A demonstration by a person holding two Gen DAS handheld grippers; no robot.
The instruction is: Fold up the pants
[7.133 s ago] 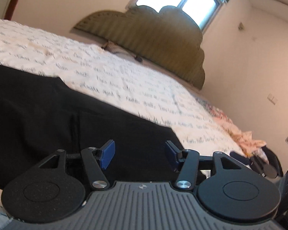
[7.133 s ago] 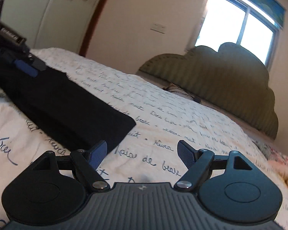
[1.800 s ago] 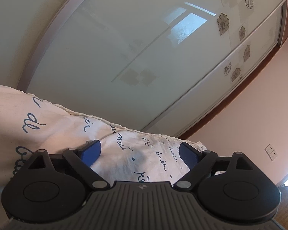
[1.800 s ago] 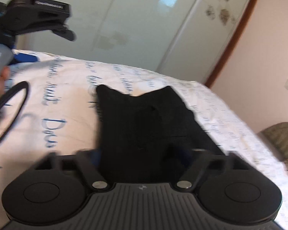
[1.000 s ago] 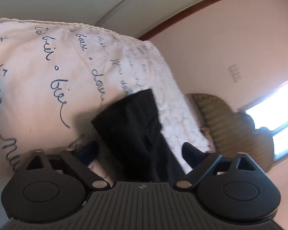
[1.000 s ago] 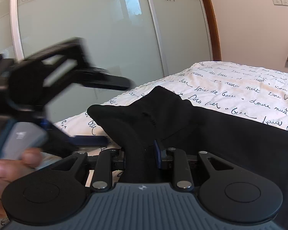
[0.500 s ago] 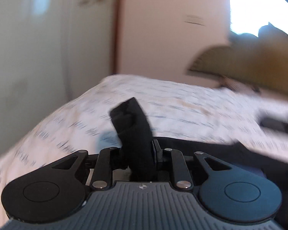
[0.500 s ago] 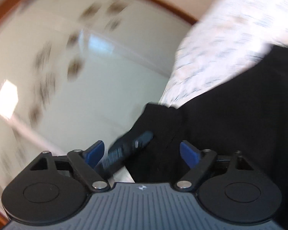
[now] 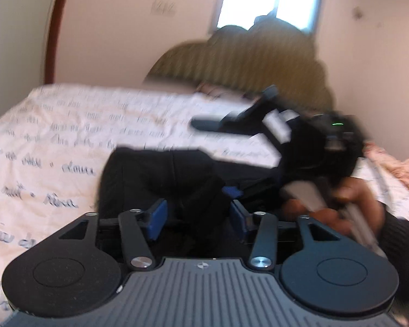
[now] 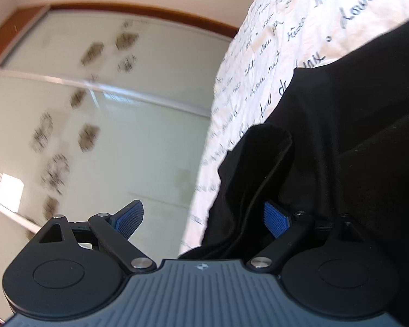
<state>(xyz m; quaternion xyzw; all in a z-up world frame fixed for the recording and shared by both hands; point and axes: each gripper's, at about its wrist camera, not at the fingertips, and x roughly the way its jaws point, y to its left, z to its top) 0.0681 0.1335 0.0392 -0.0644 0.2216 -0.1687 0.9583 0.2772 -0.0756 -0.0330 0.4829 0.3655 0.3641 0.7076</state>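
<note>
The black pants [image 9: 155, 174] lie folded on the white bedspread with blue script [image 9: 54, 136]. My left gripper [image 9: 197, 218] is open just above the near edge of the pants, with black cloth between its blue pads but not clamped. The other gripper and the hand holding it [image 9: 308, 147] show blurred at the right in the left wrist view. In the right wrist view my right gripper [image 10: 201, 218] is open, tilted sideways at the edge of the pants [image 10: 340, 136]; a raised fold of cloth [image 10: 259, 169] stands between its pads.
An olive padded headboard [image 9: 245, 62] and a window stand at the far end of the bed. A frosted sliding wardrobe door with flower prints [image 10: 95, 109] faces the bed's side. Pink floral bedding [image 9: 390, 163] lies at the far right.
My left gripper was shut on a lifted bunch of the pants and has opened, dropping the cloth onto the pants. My right gripper stays open and has shifted slightly along the pants' edge.
</note>
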